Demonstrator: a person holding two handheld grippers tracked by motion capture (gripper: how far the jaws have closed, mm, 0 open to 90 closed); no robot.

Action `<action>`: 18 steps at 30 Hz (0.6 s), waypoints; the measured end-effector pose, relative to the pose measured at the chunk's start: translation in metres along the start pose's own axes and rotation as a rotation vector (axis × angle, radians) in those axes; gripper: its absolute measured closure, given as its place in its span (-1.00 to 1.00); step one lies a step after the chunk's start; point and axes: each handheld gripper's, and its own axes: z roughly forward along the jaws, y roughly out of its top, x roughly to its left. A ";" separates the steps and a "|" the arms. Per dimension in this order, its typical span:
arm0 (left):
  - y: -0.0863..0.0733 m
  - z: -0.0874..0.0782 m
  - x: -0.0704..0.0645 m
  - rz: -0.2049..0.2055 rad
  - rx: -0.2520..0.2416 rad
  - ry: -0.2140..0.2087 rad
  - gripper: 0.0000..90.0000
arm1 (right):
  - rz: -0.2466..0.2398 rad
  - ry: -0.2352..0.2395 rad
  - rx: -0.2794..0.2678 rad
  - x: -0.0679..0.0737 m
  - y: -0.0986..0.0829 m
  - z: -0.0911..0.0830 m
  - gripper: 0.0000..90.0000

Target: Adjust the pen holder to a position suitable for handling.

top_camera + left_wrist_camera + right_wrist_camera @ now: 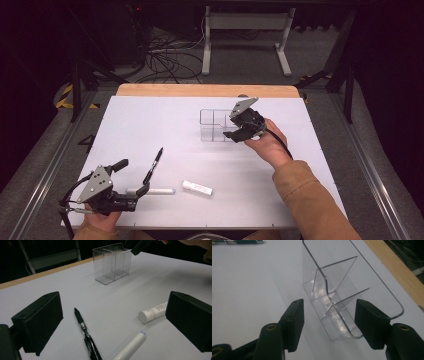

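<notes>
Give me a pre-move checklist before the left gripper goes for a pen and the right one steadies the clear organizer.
1. Left gripper open, jaws wide apart: ok.
2. Black pen and white marker lie between the left jaws, two things in one bite: not ok, pick one.
3. White tube lying near the right-hand jaw, apart from the marker: ok.
4. Right gripper open, jaws either side of the clear organizer: ok.
5. Organizer upright, compartments empty: ok.
6. Right jaws touching the organizer walls: cannot tell.
</notes>
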 end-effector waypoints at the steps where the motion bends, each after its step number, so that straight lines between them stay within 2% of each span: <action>1: 0.000 0.000 0.000 0.000 -0.001 -0.001 -0.96 | 0.035 0.035 -0.008 -0.003 0.000 0.003 -0.06; 6: 0.000 0.000 0.000 0.000 0.000 -0.001 -0.96 | 0.045 0.040 0.006 -0.008 0.000 0.010 -0.04; 9: 0.000 0.001 -0.001 -0.008 -0.001 -0.003 -0.96 | 0.048 0.044 0.035 -0.010 -0.001 0.019 0.00; 18: 0.000 0.001 0.000 0.005 0.002 0.002 -0.96 | 0.052 0.045 0.098 -0.013 -0.002 0.040 0.05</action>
